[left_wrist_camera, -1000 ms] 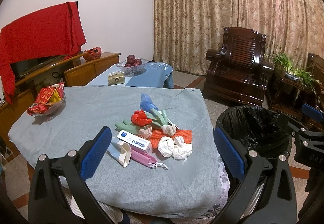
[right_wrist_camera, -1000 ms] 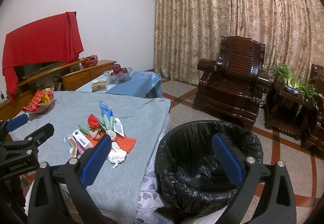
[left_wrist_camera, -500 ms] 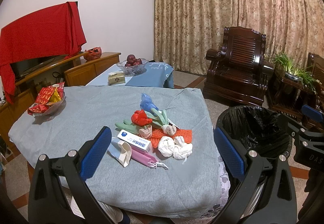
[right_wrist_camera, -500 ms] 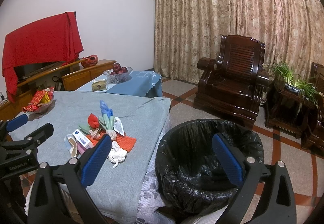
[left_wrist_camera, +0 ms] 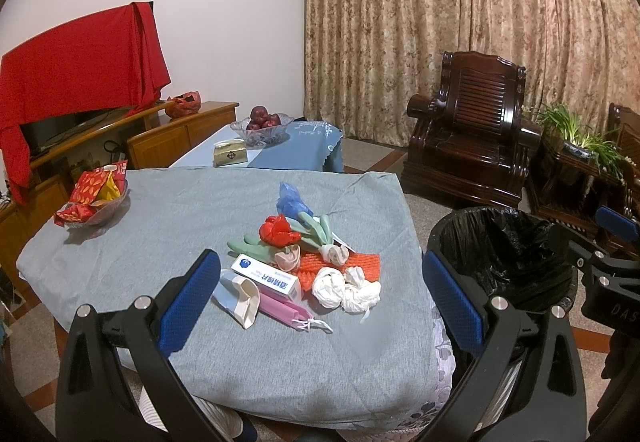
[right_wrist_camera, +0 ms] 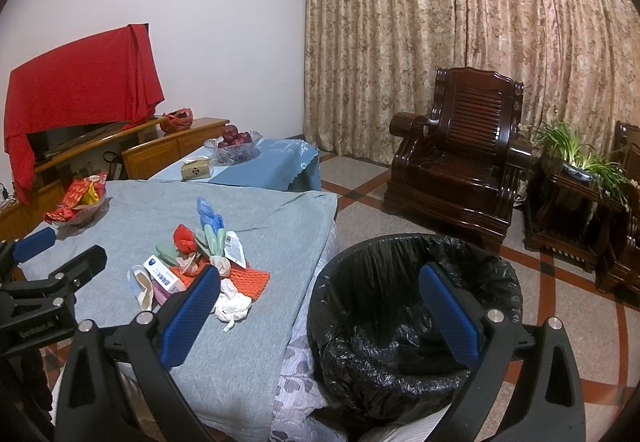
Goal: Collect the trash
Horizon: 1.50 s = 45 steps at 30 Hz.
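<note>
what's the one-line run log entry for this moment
stage: pre-grasp | left tool: open, empty | right tool: open, empty | litter pile on grey tablecloth: untouched | black-lined round bin: right of table

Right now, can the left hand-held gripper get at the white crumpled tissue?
Probably yes: the left hand-held gripper is open, and the white crumpled tissue lies exposed at the pile's near edge, nothing covering it.

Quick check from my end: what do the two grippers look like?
Both match: the left gripper and right gripper have black frames with silver bolts and two fingers faced with blue textured pads. White lettering marks each body. No cables or sleeves show.
</note>
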Each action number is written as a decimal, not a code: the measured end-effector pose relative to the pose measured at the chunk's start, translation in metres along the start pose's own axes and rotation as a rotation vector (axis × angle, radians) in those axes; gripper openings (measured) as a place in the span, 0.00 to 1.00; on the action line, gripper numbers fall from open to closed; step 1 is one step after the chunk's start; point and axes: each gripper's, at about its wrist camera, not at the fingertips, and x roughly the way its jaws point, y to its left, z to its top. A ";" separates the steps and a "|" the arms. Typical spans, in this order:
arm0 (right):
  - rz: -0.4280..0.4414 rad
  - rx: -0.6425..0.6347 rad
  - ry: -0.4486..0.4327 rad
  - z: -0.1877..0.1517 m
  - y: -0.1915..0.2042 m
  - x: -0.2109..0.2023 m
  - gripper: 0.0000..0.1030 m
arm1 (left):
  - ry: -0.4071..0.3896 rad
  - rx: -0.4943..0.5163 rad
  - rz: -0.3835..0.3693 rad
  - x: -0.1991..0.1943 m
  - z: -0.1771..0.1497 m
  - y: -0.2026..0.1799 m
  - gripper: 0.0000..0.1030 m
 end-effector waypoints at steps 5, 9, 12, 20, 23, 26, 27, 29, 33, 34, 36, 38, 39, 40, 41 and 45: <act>0.001 0.000 0.001 -0.001 0.003 0.000 0.94 | 0.002 0.000 0.001 0.003 0.000 0.007 0.95; 0.003 0.000 0.003 0.001 0.004 0.001 0.94 | 0.006 -0.004 0.002 0.009 -0.003 0.015 0.95; 0.008 0.001 0.005 0.001 0.005 0.004 0.94 | 0.012 -0.009 0.005 0.013 -0.008 0.018 0.95; 0.046 -0.009 0.001 -0.002 0.015 0.021 0.94 | 0.016 -0.022 0.029 0.022 -0.016 0.026 0.95; 0.068 -0.007 0.012 -0.001 0.020 0.034 0.94 | 0.025 -0.037 0.054 0.032 -0.021 0.039 0.95; 0.095 -0.019 0.025 -0.004 0.032 0.051 0.94 | 0.043 -0.052 0.084 0.043 -0.026 0.054 0.95; 0.102 -0.024 0.029 -0.005 0.034 0.056 0.94 | 0.048 -0.055 0.089 0.048 -0.028 0.059 0.95; 0.123 -0.036 0.043 -0.009 0.043 0.069 0.94 | 0.053 -0.058 0.104 0.056 -0.032 0.069 0.95; 0.163 -0.058 0.074 -0.018 0.061 0.095 0.94 | 0.063 -0.063 0.122 0.072 -0.043 0.087 0.95; 0.172 -0.064 0.084 -0.021 0.066 0.103 0.94 | 0.073 -0.070 0.125 0.078 -0.047 0.093 0.95; 0.189 -0.074 0.106 -0.026 0.076 0.120 0.94 | 0.082 -0.081 0.134 0.085 -0.053 0.101 0.95; 0.202 -0.084 0.124 -0.030 0.084 0.132 0.90 | 0.094 -0.082 0.158 0.093 -0.058 0.108 0.95; 0.205 -0.089 0.130 -0.032 0.088 0.137 0.90 | 0.099 -0.078 0.167 0.097 -0.060 0.111 0.95; 0.208 -0.099 0.142 -0.037 0.093 0.146 0.89 | 0.105 -0.074 0.174 0.101 -0.062 0.114 0.95; 0.207 -0.109 0.154 -0.040 0.097 0.154 0.88 | 0.108 -0.073 0.176 0.105 -0.063 0.116 0.95; 0.210 -0.129 0.222 -0.059 0.109 0.184 0.84 | 0.131 -0.070 0.188 0.121 -0.073 0.123 0.95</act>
